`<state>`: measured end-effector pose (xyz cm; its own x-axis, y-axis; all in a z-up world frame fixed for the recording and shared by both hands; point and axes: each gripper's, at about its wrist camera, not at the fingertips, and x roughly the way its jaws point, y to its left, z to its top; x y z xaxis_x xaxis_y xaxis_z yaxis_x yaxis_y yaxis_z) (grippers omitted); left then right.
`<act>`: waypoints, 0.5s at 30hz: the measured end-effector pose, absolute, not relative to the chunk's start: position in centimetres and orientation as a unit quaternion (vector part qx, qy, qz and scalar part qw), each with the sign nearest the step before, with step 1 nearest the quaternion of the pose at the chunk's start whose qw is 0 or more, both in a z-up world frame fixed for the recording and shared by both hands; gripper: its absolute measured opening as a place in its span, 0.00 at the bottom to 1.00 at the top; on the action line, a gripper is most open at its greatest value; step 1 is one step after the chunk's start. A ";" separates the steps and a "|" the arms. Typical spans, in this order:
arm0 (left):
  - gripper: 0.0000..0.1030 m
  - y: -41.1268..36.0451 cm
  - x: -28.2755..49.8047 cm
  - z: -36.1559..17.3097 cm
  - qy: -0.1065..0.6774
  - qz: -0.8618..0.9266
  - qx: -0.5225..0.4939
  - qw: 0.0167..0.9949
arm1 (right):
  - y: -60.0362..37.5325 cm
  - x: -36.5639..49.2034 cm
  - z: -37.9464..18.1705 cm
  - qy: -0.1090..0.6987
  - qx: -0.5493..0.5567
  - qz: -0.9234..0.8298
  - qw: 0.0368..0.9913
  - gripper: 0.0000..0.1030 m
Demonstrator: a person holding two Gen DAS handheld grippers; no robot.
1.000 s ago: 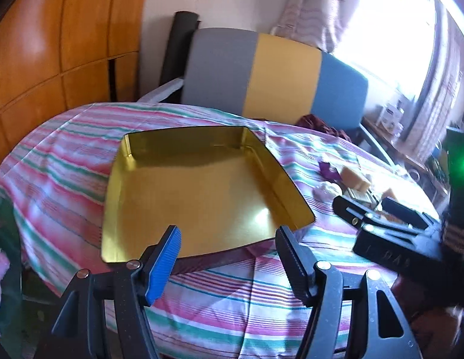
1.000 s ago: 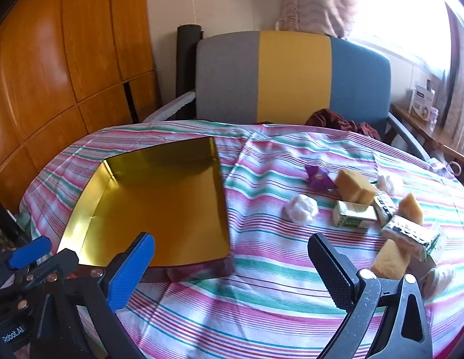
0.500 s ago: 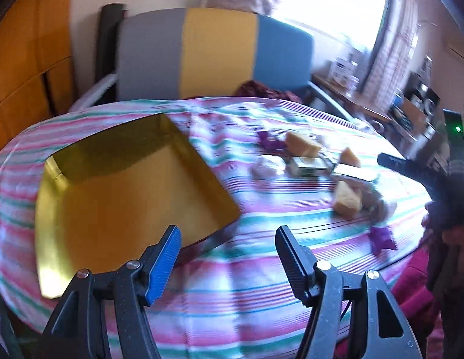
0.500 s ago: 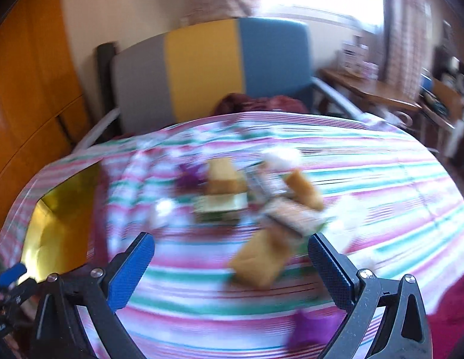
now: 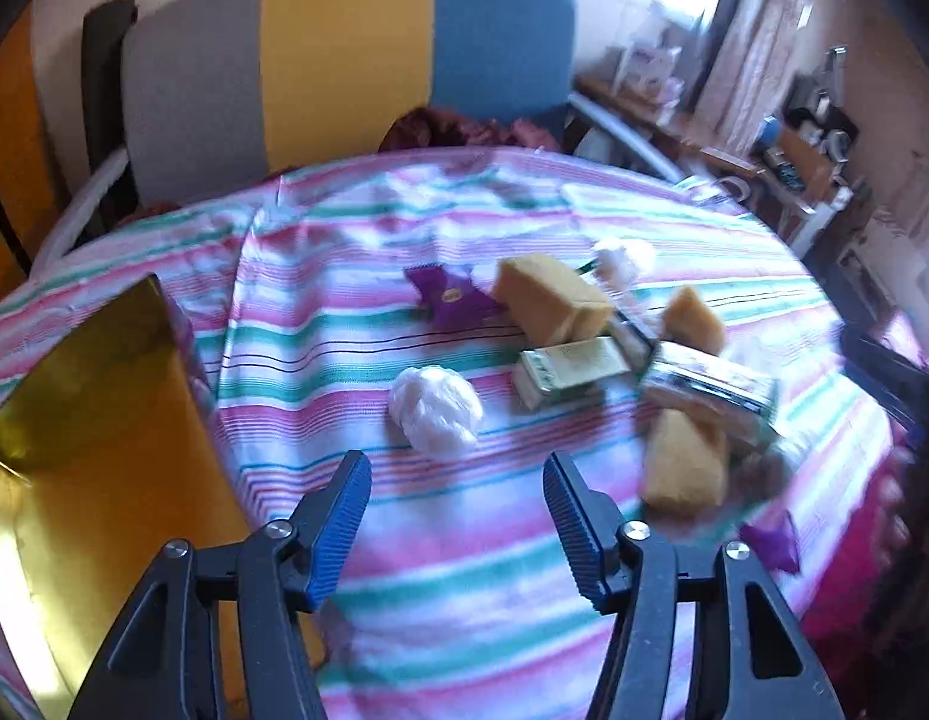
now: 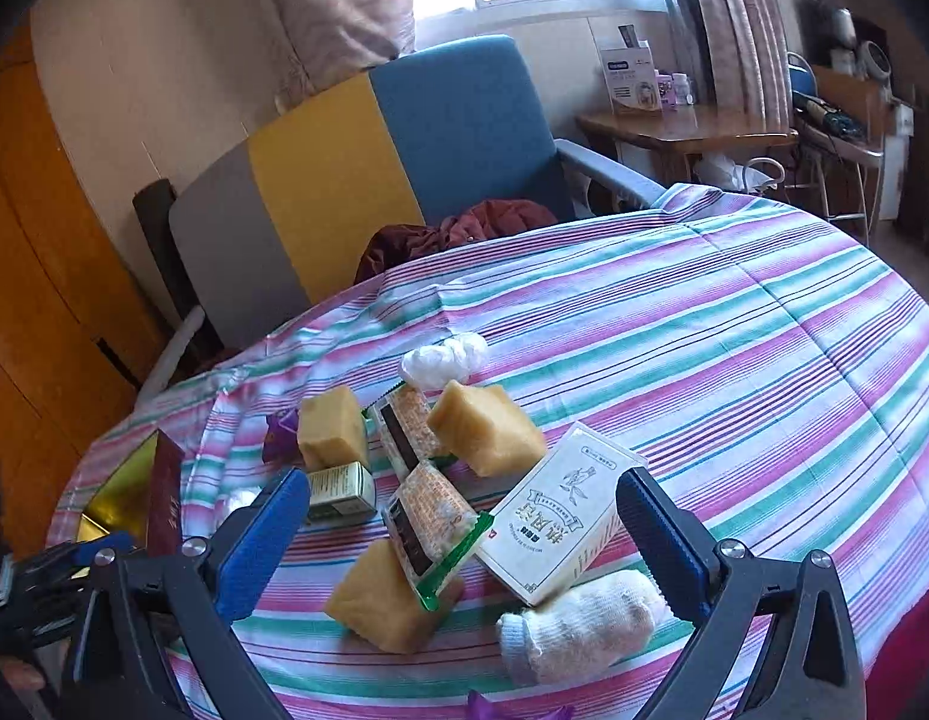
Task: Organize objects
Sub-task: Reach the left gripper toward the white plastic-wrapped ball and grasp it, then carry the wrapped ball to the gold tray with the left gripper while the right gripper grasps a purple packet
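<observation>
Across the striped bench [image 6: 734, 348], a gold tray [image 5: 104, 480] lies at the left edge, well apart from clustered yellow sponges [image 6: 485, 435], a white carton [image 6: 560, 519], snack packets [image 6: 431, 525] and a rolled sock [image 6: 581, 630]. Left gripper [image 5: 455, 516] and right gripper [image 6: 464, 546] hover with fingers spread, holding nothing.

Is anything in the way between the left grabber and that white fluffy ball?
Nothing visible is. The left gripper is open and points at the white ball, which lies just ahead of its fingertips on bare striped cloth. The small green box sits off to the ball's right, not in the path.
</observation>
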<state>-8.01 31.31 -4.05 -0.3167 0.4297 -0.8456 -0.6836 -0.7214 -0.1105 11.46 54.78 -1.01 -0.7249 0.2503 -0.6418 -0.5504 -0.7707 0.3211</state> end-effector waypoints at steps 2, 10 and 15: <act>0.56 32.7 -9.4 -5.2 0.136 0.794 -0.484 0.341 | 55.0 11.6 -0.9 0.261 -0.291 0.894 0.221 1.00; 0.33 35.9 -12.7 -9.2 0.157 0.784 -0.517 0.305 | 55.3 11.5 -0.9 0.267 -0.282 0.897 0.212 1.00; 0.28 35.1 -9.6 -7.8 0.168 0.804 -0.465 0.330 | 56.0 11.8 -1.3 0.278 -0.283 0.891 0.220 1.00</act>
<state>-9.56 35.06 -7.84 -0.3498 0.3740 -0.8589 -0.6873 -0.7255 -0.0359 11.76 56.01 -1.29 -0.7433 0.2342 -0.6266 -0.5492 -0.7485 0.3717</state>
